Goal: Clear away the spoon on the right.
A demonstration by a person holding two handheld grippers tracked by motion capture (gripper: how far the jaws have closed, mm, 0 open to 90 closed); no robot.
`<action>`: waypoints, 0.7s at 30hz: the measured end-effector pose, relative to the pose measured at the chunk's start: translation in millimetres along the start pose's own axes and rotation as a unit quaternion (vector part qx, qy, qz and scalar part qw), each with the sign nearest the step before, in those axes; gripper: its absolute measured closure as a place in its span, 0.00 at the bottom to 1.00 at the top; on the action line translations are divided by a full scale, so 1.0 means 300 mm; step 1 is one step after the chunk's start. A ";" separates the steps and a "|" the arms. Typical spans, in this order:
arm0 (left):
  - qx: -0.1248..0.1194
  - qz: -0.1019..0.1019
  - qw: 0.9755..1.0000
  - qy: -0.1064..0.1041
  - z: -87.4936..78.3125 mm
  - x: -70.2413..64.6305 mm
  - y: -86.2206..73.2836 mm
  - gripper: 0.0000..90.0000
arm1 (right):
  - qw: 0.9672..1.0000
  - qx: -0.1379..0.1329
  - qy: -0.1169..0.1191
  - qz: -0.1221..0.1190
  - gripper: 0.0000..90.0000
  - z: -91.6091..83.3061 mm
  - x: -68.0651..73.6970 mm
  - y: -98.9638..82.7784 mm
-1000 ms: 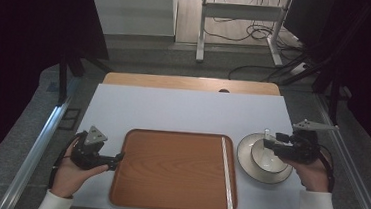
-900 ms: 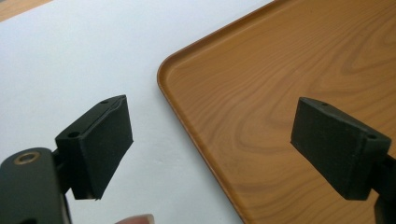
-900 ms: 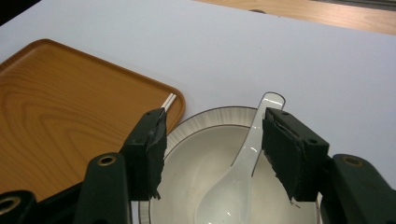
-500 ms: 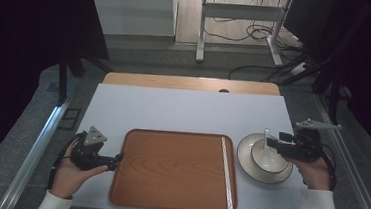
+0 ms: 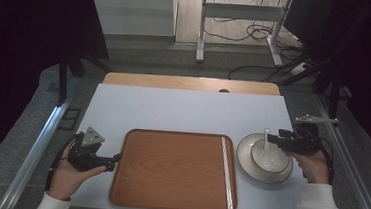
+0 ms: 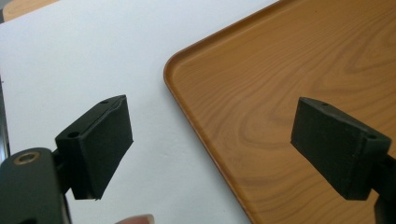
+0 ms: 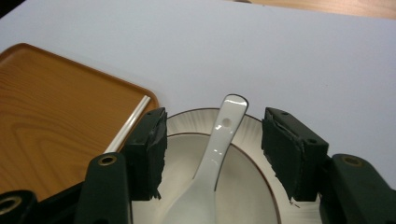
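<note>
So the wooden tray sat in the middle of the white table, and everything else was easiest to place off that. Just past the tray's right edge was a white plate with a white bowl sitting on it, and a white ceramic spoon was lying in the bowl with its handle sticking up over the far rim. The right gripper was parked right over that bowl, jaws spread pretty wide with the spoon handle sitting between them, but the pads weren't touching it in the right gripper view, so it had hold of nothing. A thin white stick-like thing, maybe chopsticks, hard to tell, was lying along the inside of the tray's right edge. Over on the tray's left side, the left gripper was held low at the near left corner, jaws wide open as well, one jaw out over the table and the other over the tray's wood, gripping nothing. The rest of the tray was bare wood grain.
</note>
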State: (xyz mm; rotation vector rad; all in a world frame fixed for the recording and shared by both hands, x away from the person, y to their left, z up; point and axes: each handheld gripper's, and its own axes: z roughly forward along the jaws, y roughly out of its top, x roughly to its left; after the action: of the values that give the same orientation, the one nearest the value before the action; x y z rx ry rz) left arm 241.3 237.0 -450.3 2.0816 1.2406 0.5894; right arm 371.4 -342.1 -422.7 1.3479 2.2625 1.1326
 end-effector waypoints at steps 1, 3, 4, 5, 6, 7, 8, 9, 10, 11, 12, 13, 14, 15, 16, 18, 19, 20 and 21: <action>0.000 0.001 1.000 0.000 0.001 0.000 0.000 0.14 | 1.000 -0.001 -0.006 0.001 0.45 0.007 -0.006 0.001; 0.003 0.001 1.000 0.000 0.005 0.000 -0.002 0.14 | 1.000 -0.001 -0.009 0.004 0.45 0.022 -0.018 0.005; 0.005 0.002 1.000 0.000 0.005 0.001 -0.003 0.14 | 1.000 0.001 -0.006 0.004 0.45 0.028 -0.023 0.007; 0.004 0.001 1.000 -0.001 0.006 0.000 -0.003 0.14 | 1.000 0.003 -0.005 0.005 0.45 0.036 -0.026 0.009; 0.003 0.000 1.000 -0.001 0.006 0.000 -0.004 0.14 | 1.000 0.004 -0.004 0.004 0.45 0.044 -0.031 0.011; 0.003 0.000 1.000 -0.001 0.005 0.000 -0.004 0.14 | 1.000 0.008 0.000 0.005 0.46 0.052 -0.033 0.012; 0.005 0.003 1.000 -0.002 0.004 0.000 -0.004 0.14 | 1.000 0.011 0.002 0.005 0.46 0.061 -0.036 0.013; 0.004 0.003 1.000 -0.002 0.004 0.000 -0.004 0.14 | 1.000 0.014 0.004 0.005 0.46 0.071 -0.038 0.014; 0.002 0.001 1.000 -0.003 0.004 0.000 -0.004 0.14 | 1.000 0.017 0.007 0.005 0.47 0.079 -0.041 0.016; 0.003 0.002 1.000 -0.003 0.002 0.002 -0.003 0.14 | 1.000 0.019 0.009 0.007 0.47 0.087 -0.043 0.017; 0.002 0.002 1.000 -0.004 0.002 0.002 -0.002 0.14 | 1.000 0.021 0.011 0.008 0.48 0.095 -0.045 0.019; -0.001 -0.002 1.000 -0.004 0.004 0.001 -0.001 0.14 | 1.000 0.023 0.013 0.008 0.49 0.104 -0.046 0.019; -0.001 -0.002 1.000 -0.004 0.004 0.001 -0.001 0.14 | 1.000 0.026 0.014 0.009 0.50 0.113 -0.048 0.020; -0.001 -0.002 1.000 -0.004 0.004 0.001 -0.001 0.14 | 0.999 0.029 0.016 0.010 0.52 0.120 -0.050 0.020; -0.001 -0.002 1.000 -0.004 0.005 0.000 0.000 0.14 | 0.999 0.032 0.018 0.011 0.54 0.127 -0.052 0.019; 0.000 -0.001 1.000 -0.005 0.006 0.000 -0.001 0.14 | 0.999 0.036 0.022 0.017 0.59 0.137 -0.057 0.017; 0.001 0.000 1.000 -0.005 0.007 0.000 -0.002 0.14 | 0.999 0.037 0.023 0.022 0.62 0.140 -0.060 0.015; 0.001 -0.002 1.000 -0.004 0.008 0.000 -0.003 0.14 | 0.999 0.040 0.025 0.025 0.65 0.140 -0.063 0.014; 0.001 -0.001 1.000 -0.004 0.008 0.000 -0.003 0.14 | 0.998 0.040 0.028 0.030 0.68 0.140 -0.067 0.012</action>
State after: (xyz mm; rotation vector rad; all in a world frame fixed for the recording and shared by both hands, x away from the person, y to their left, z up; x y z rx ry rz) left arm 242.4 236.7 -452.6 2.0815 1.2401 0.5781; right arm 408.7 -337.6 -450.7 1.4395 2.3454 1.1227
